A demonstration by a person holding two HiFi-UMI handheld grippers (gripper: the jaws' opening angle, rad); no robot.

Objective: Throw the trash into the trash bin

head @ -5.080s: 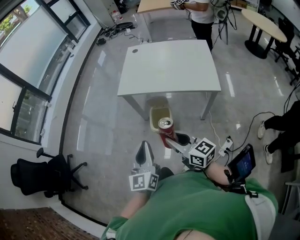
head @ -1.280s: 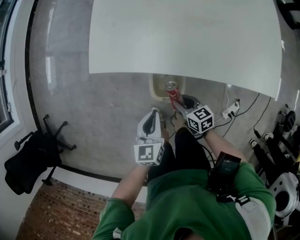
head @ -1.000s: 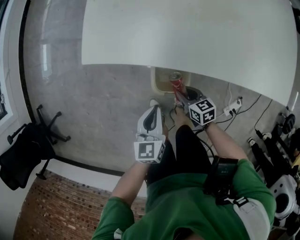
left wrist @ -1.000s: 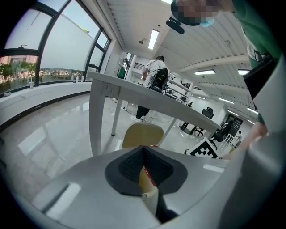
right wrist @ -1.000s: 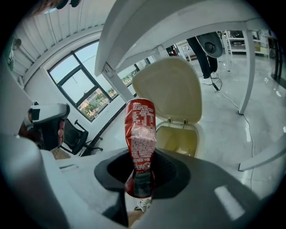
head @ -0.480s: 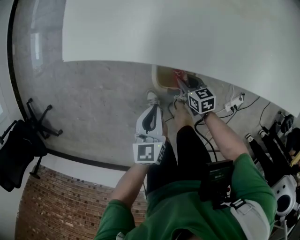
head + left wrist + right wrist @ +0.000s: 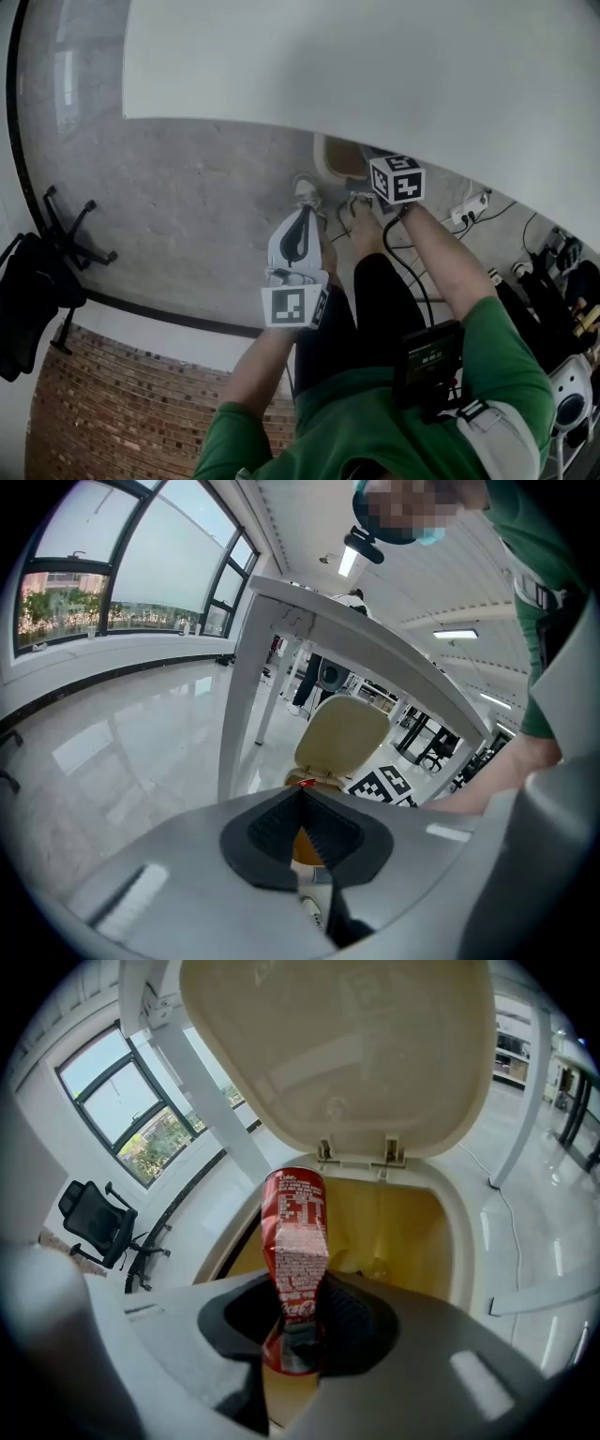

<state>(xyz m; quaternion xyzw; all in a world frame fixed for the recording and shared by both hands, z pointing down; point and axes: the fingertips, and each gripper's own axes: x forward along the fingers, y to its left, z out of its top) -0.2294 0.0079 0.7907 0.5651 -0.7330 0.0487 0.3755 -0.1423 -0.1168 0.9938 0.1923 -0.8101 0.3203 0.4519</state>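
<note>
My right gripper (image 7: 298,1321) clamps the can (image 7: 293,1222), its length pointing 12 o'clock at the open trash bin (image 7: 457,1241); left gripper (image 7: 302,808) closed, empty.

White table (image 7: 375,66) fills top; black office chair (image 7: 28,291) at left; power strip (image 7: 472,207) on floor, right.

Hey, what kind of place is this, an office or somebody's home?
Probably an office or lab workspace rather than a home: a plain white table, a black swivel chair on a polished floor, and a long run of large windows.
</note>
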